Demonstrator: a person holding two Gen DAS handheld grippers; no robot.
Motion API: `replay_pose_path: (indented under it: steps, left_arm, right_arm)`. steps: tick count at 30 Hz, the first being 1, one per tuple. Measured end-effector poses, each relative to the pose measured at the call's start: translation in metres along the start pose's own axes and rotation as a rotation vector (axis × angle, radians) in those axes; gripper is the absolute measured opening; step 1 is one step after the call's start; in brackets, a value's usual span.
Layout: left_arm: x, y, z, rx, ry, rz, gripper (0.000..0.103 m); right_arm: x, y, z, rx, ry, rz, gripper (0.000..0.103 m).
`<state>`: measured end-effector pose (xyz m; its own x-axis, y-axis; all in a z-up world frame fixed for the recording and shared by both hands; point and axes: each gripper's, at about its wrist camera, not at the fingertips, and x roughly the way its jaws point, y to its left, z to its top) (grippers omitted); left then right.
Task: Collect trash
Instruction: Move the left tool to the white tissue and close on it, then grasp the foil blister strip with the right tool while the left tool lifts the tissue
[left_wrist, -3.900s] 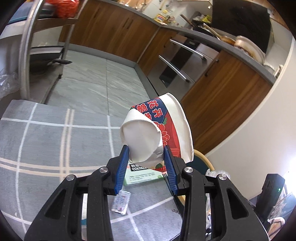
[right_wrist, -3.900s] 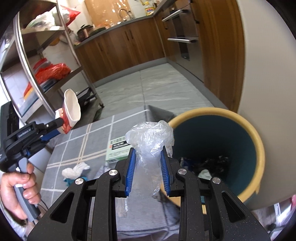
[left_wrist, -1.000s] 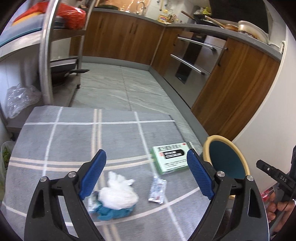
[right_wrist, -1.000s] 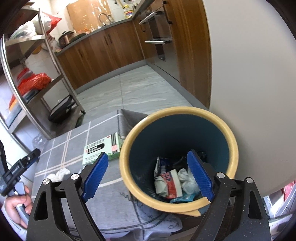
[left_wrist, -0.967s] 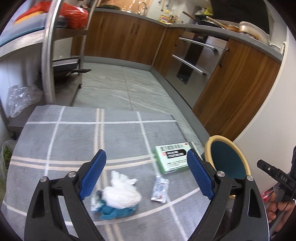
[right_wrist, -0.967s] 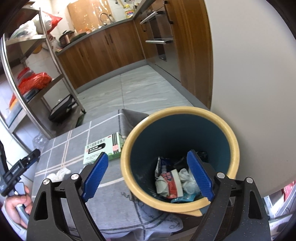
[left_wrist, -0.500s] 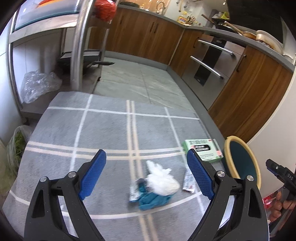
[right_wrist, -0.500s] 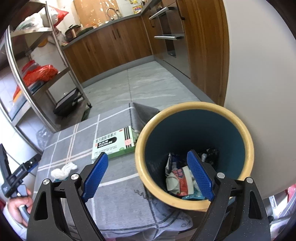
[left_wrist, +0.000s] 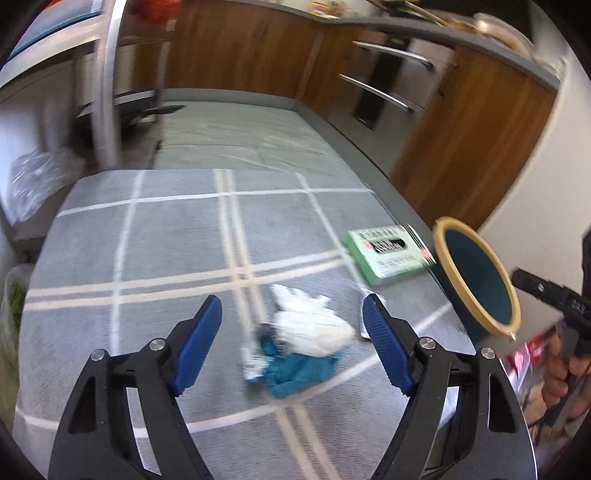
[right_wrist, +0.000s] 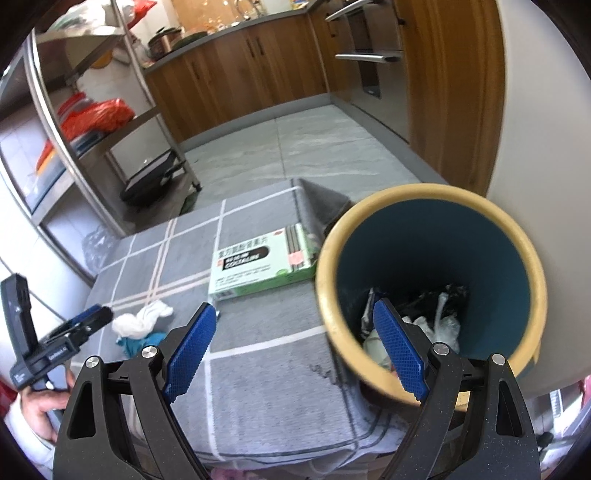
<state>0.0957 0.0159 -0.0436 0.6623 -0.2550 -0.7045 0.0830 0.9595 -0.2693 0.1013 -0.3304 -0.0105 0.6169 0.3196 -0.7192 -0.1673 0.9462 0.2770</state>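
Observation:
A crumpled white tissue (left_wrist: 310, 325) lies on a teal rag (left_wrist: 299, 369) on the grey checked tablecloth (left_wrist: 166, 240). My left gripper (left_wrist: 291, 314) hovers just short of it, jaws closing, the pads clear of the wad. A small foil sachet (left_wrist: 369, 295) peeks out by the right finger. Beyond lies a green medicine box (left_wrist: 388, 251). My right gripper (right_wrist: 293, 310) stands open and empty, its right finger over the yellow-rimmed blue bin (right_wrist: 369, 210), which holds trash. The right wrist view also shows the box (right_wrist: 258, 262), the tissue (right_wrist: 142, 319) and the left gripper (right_wrist: 99, 314).
A steel shelf rack (right_wrist: 92, 110) with red bags stands left of the table. Wooden cabinets (left_wrist: 240, 48) and an oven (left_wrist: 388, 85) line the far side. A white wall (right_wrist: 535, 110) sits behind the bin. A hand (left_wrist: 557, 373) holds the right gripper.
The left gripper has come down closer to the tissue and its jaws have narrowed. The right gripper has shifted left, so the bin now sits to its right.

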Motion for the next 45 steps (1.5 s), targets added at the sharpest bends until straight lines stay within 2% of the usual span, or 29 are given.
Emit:
replay_pose_path:
  steps: [4, 6, 8, 9, 10, 14, 15, 21, 26, 31, 32, 34, 35, 37, 41, 45]
  left_arm:
    - [0.017, -0.021, -0.002, 0.086, 0.058, -0.016, 0.072]
    - [0.028, -0.026, -0.004, 0.115, 0.092, 0.013, 0.07]
    - [0.03, -0.026, -0.004, 0.129, 0.091, 0.035, 0.066]
    - [0.033, -0.024, -0.004, 0.122, 0.104, 0.027, 0.054]
    - [0.036, -0.022, -0.004, 0.116, 0.116, 0.034, 0.048]
    - [0.035, -0.012, -0.004, 0.075, 0.112, 0.015, 0.035]
    - [0.033, -0.01, -0.004, 0.062, 0.105, 0.01, 0.027]
    - [0.02, 0.001, -0.001, 0.01, 0.061, -0.03, 0.017]
    - [0.011, 0.01, 0.004, -0.051, 0.027, -0.058, 0.016]
    - [0.009, 0.012, 0.008, -0.112, 0.021, -0.099, 0.016]
    - [0.01, 0.012, 0.008, -0.114, 0.026, -0.098, 0.016]
    - [0.013, 0.01, 0.008, -0.108, 0.043, -0.086, 0.016]
    - [0.014, 0.01, 0.008, -0.105, 0.051, -0.076, 0.016]
    - [0.018, 0.009, 0.007, -0.098, 0.07, -0.048, 0.016]
    - [0.023, 0.013, 0.005, -0.095, 0.097, -0.011, 0.017]
    - [0.023, 0.014, 0.005, -0.095, 0.1, -0.004, 0.035]
  right_arm:
    - [0.009, 0.012, -0.007, -0.016, 0.03, 0.01, 0.087]
    - [0.014, 0.018, -0.011, -0.023, 0.048, 0.017, 0.087]
    - [0.02, 0.024, -0.015, -0.033, 0.064, 0.025, 0.087]
    - [0.022, 0.026, -0.016, -0.036, 0.069, 0.027, 0.087]
    - [0.025, 0.029, -0.017, -0.039, 0.074, 0.03, 0.087]
    - [0.038, 0.043, -0.022, -0.046, 0.103, 0.05, 0.087]
    - [0.042, 0.046, -0.024, -0.044, 0.111, 0.053, 0.087]
    - [0.066, 0.059, -0.028, -0.017, 0.149, 0.086, 0.087]
    - [0.087, 0.078, -0.026, -0.031, 0.169, 0.093, 0.086]
    - [0.107, 0.1, -0.028, -0.083, 0.189, 0.065, 0.075]
    - [0.111, 0.105, -0.03, -0.102, 0.192, 0.052, 0.07]
    - [0.116, 0.108, -0.032, -0.123, 0.197, 0.039, 0.047]
    - [0.118, 0.109, -0.035, -0.134, 0.198, 0.033, 0.044]
    - [0.117, 0.109, -0.036, -0.146, 0.191, 0.048, 0.028]
    - [0.111, 0.103, -0.037, -0.136, 0.191, 0.081, 0.021]
    - [0.104, 0.094, -0.038, -0.115, 0.19, 0.093, 0.017]
